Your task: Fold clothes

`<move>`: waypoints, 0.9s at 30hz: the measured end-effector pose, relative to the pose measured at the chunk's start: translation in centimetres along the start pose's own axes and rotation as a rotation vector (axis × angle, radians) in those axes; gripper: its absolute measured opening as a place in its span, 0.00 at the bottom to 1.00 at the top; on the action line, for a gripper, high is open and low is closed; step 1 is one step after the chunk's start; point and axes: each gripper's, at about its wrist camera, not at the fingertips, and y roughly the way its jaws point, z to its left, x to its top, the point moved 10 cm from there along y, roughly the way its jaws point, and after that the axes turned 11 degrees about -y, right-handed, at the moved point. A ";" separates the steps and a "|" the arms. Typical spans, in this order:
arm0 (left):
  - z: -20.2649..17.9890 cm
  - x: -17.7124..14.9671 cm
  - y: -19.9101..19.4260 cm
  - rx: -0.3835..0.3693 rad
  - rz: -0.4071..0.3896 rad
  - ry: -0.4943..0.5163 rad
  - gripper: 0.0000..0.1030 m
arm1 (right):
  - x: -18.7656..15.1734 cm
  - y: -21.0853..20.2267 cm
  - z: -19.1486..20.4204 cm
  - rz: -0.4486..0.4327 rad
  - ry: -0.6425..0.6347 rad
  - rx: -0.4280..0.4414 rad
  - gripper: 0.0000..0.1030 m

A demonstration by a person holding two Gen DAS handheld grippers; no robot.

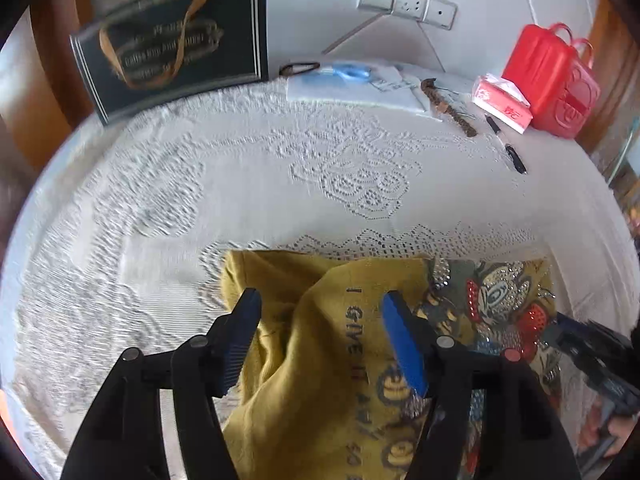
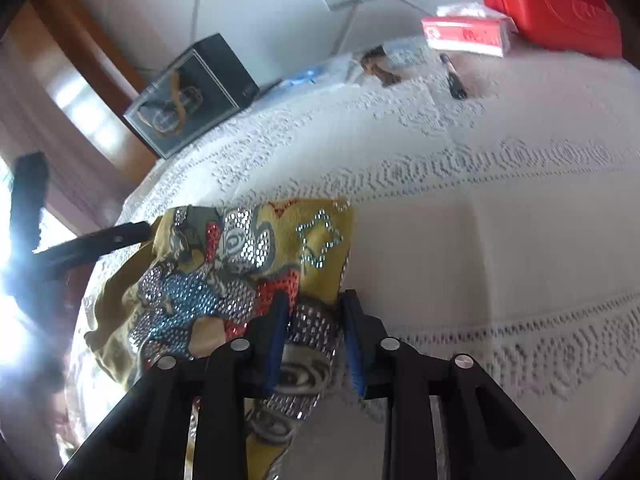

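Your left hand-held gripper (image 1: 320, 300) sits nearest the lens with its jaws spread wide over the shirt (image 1: 320, 360), gripping nothing; the blue pads straddle a raised diagonal ridge of mustard cloth, which suggests you have it lined up to pinch that fold. In the right wrist view, your right hand-held gripper (image 2: 314, 308) has its jaws partly closed around a bunched, sequinned edge of the shirt (image 2: 248, 264), though whether the pads actually press the cloth I cannot tell. That hold, if firm, would keep one side taut while the other side gets picked up. You have the shirt crumpled at 6 o'clock on the lace-covered tabletop (image 1: 280, 160), print side up toward 3 o'clock, so the fold looks barely begun. Clutter sits well apart at the far edge: a dark box (image 1: 172, 44) at 11 o'clock, a red case (image 1: 552, 80) and tissue pack (image 1: 502, 104) at 1 o'clock, leaving room to spread the cloth.
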 end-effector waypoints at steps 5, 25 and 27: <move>-1.6 0.7 -0.8 -0.031 -0.049 0.042 0.60 | 0.7 -2.8 3.0 -0.028 -0.112 0.003 0.30; -9.6 -2.5 -7.5 -0.179 -0.032 0.290 0.48 | -0.9 0.4 3.3 0.075 -0.106 0.098 0.30; -7.7 -1.1 -7.6 -0.105 -0.083 0.256 0.79 | -1.0 0.2 3.3 0.077 -0.094 0.111 0.30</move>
